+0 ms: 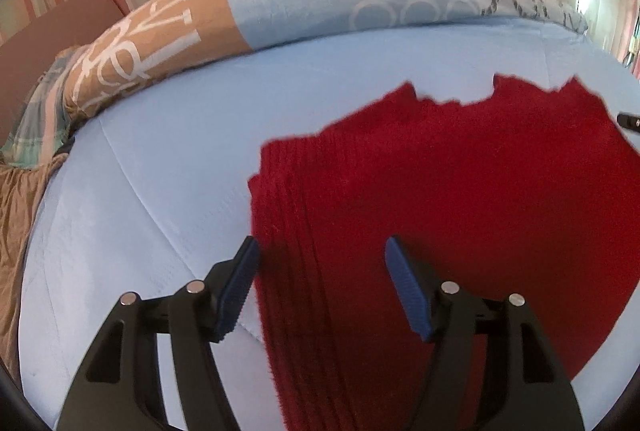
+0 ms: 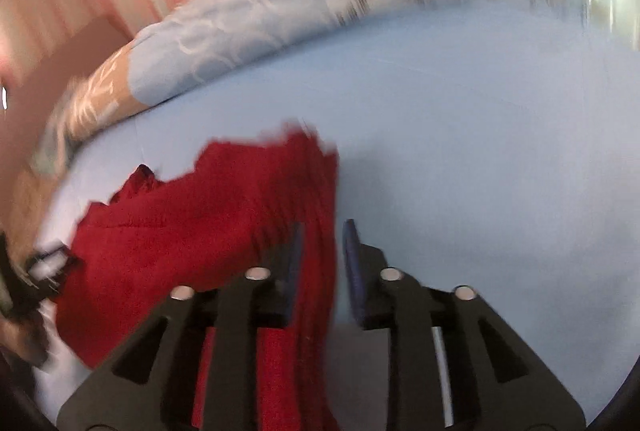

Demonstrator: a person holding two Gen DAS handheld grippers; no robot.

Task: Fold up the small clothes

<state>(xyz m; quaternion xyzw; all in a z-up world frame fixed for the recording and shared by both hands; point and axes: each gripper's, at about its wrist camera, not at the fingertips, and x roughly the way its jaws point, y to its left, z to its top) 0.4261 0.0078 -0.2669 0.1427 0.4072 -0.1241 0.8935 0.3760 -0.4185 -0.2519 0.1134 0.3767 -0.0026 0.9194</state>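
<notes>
Jaws of the left gripper (image 1: 320, 251) are seen spread wide and empty, with the left edge of the red knitted garment (image 1: 440, 199) lying between and below them but not pinched. The garment is spread flat on the light blue sheet (image 1: 160, 151), well short of the patterned pillow (image 1: 280, 3) at the far side. Its ribbed left border runs away from the left gripper toward the pillow, so that edge is taken to be the long axis along which a fold would be made.

The right gripper (image 2: 324, 231) is held at the garment's opposite border (this view is smeared by motion), its jaws partly parted with a strip of red cloth between them. No press of the pads on the cloth can be made out. Both grippers are judged about equally near the garment.
</notes>
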